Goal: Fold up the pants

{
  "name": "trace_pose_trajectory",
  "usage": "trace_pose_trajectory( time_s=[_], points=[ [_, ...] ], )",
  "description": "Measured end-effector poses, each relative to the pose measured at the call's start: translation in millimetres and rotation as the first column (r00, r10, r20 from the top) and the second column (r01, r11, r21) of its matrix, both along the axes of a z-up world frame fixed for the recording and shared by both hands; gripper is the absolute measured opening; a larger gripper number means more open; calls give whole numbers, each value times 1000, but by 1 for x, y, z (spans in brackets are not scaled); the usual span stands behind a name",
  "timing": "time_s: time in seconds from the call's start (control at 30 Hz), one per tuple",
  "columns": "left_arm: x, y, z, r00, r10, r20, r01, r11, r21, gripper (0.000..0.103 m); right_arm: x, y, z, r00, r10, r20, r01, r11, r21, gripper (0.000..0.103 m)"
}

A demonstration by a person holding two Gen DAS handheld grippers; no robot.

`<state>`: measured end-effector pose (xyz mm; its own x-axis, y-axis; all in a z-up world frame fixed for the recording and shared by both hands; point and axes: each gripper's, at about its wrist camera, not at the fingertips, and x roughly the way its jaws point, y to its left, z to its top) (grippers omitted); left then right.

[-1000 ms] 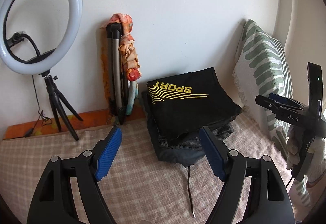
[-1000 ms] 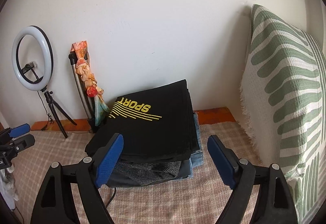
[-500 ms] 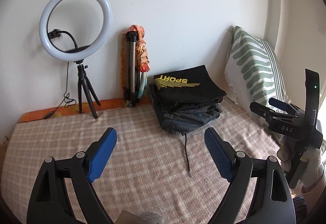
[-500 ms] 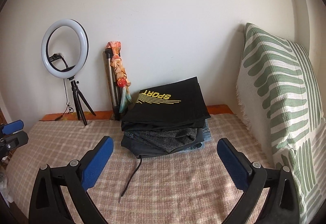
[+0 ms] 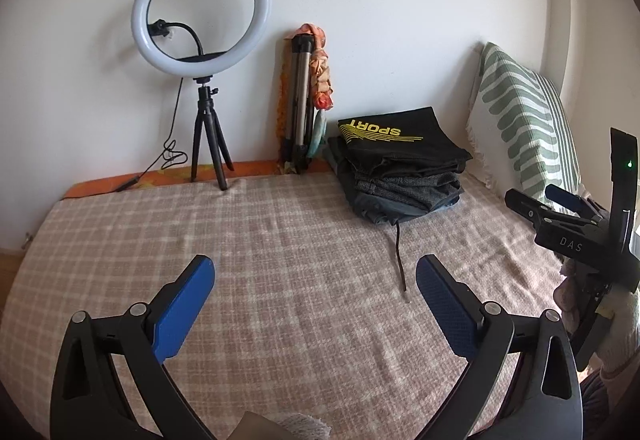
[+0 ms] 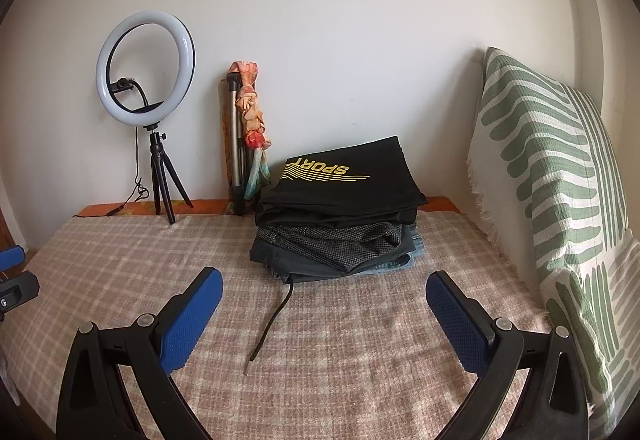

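Both grippers, left (image 5: 314,286) opening and right (image 6: 324,298) spread empty, have backed away from the folded pants stack (image 6: 340,211) against the wall; folding looks finished.

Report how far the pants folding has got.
Done, by the look of it: a folded stack sits at the back of the bed, black SPORT garment on top. In hand: nothing. The left gripper is opening with nothing between its fingers; the right gripper is open and empty. Left: no unfolded pants show; only a drawstring trails from the stack.
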<state>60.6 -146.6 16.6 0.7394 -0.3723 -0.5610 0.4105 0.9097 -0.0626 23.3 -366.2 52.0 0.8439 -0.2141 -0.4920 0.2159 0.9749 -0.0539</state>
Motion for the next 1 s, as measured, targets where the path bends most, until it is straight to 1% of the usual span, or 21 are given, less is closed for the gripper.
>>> trace_pose_trajectory(
  time_s=[0.03, 0.1, 0.2, 0.33, 0.47, 0.73, 1.0],
  points=[
    [-2, 0, -2, 1000, 3, 9, -3, 1000, 30, 101, 0, 1, -3, 1000, 4, -4, -4, 1000, -7, 103],
    [-6, 4, -4, 1000, 14, 24, -15, 999, 46, 101, -1, 2, -7, 1000, 7, -12, -7, 1000, -16, 103],
    [-9, 8, -4, 1000, 17, 20, -17, 999, 27, 101, -1, 1, -13, 1000, 4, -16, -5, 1000, -21, 103],
    [-11, 7, -4, 1000, 13, 23, -14, 1000, 25, 101, 1, 0, -15, 1000, 3, -15, -3, 1000, -14, 103],
    [-10, 8, -5, 1000, 11, 14, -11, 1000, 13, 101, 1, 3, -17, 1000, 9, -15, -10, 1000, -27, 103],
    [-7, 9, -12, 1000, 18, -22, -18, 1000, 9, 101, 1, 3, -20, 1000, 8, -23, -9, 999, -39, 103],
    [-8, 7, -11, 1000, 19, -16, -19, 1000, 11, 101, 1, 4, -22, 1000, 13, -28, -15, 999, -44, 103]
  ],
)
